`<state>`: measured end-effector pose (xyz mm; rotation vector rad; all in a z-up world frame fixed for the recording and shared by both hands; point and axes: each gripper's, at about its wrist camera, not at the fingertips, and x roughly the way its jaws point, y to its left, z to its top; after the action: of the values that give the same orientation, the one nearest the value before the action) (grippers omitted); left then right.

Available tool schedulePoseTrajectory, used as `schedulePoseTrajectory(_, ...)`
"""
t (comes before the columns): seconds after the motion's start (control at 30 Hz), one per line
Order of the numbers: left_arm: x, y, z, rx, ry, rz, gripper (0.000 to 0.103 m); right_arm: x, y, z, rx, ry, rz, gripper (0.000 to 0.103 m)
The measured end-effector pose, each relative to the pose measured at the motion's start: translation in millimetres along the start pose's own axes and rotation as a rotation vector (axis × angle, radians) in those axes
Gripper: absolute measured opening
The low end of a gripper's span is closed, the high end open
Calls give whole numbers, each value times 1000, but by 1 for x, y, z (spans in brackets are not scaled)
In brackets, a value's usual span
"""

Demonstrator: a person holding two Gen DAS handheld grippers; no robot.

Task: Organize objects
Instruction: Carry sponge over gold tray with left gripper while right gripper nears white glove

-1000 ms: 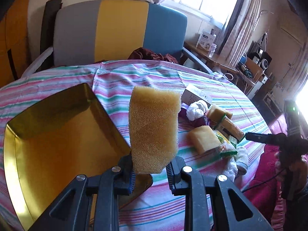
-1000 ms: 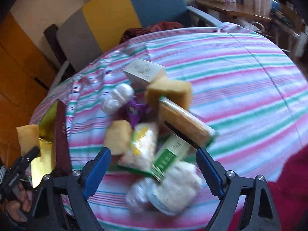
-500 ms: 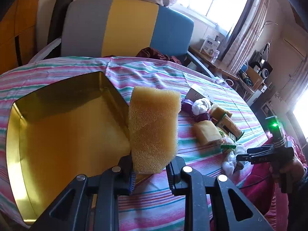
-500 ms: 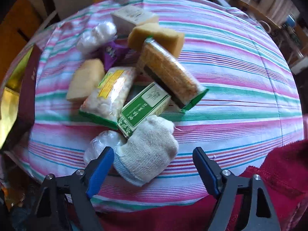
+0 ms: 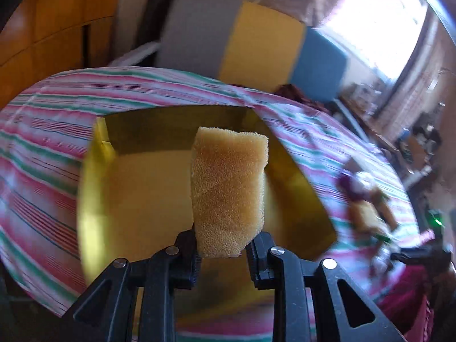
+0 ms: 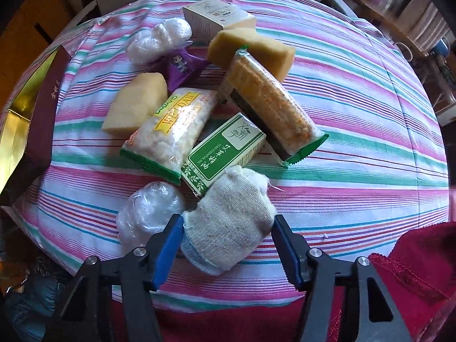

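Sponge point(image 5: 229, 196) is clenched in the left tongs point(image 5: 222, 252) right over the empty gold box point(image 5: 136, 199), while the right tongs point(image 6: 228, 246) are closing around the sock point(image 6: 228, 222), not gripping yet, so basically the whole pile's still left on the counter point(image 6: 356, 131).

Snack bag point(image 6: 171, 131), clear with yellow panel: read "WEIDAN". Green-and-white carton point(image 6: 225, 151): read "ESSENTIAL OIL" beside Chinese characters. Maroon box wall point(image 6: 42, 119): gold characters, illegible. White box point(image 6: 218, 17): print too small.
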<state>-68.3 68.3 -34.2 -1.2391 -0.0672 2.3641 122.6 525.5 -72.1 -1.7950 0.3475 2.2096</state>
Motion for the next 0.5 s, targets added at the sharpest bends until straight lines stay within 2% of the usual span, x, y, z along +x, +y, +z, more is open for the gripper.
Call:
schedulePoseTrajectory(0.03,3,13,8,-13,-2,38,25,1,0,1,1,-2,1,63)
schedulePoseTrajectory(0.17,16,43,32,-24,12,111,25,0,-4,2,7,-8,5,63)
schedulePoseTrajectory(0.23,24,54,43,-43,22,122,26,1,-7,2,9,-8,5,63)
schedulePoseTrajectory(0.5,66,70,76,-43,58,213,26,5,6,5,14,-6,-10,63)
